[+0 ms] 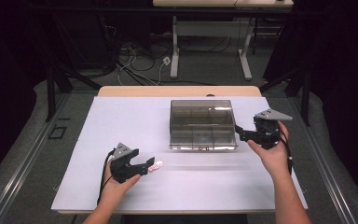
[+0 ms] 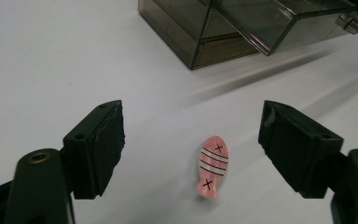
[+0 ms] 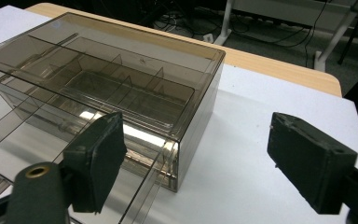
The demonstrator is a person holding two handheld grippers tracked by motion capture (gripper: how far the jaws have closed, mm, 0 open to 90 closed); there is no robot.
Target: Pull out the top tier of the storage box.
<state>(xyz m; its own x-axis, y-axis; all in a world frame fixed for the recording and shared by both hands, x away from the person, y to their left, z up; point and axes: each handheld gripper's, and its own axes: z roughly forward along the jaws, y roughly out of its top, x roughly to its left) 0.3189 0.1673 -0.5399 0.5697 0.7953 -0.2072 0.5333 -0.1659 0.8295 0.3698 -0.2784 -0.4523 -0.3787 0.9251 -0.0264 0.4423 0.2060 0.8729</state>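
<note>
White table (image 2: 51,56): pink fish (image 2: 212,166) marked with two crosses.

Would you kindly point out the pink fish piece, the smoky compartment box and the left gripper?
pink fish piece (image 2: 212,166), left gripper view, on its striped middle.
smoky compartment box (image 1: 202,122), high view, on its lid's centre.
left gripper (image 2: 191,144), left gripper view, midway between its open jaws.

A white surface (image 1: 121,126) with a wooden far edge stands on grey floor (image 1: 18,154); behind it, tangled cables (image 1: 135,60) and a white desk frame (image 1: 209,42).
</note>
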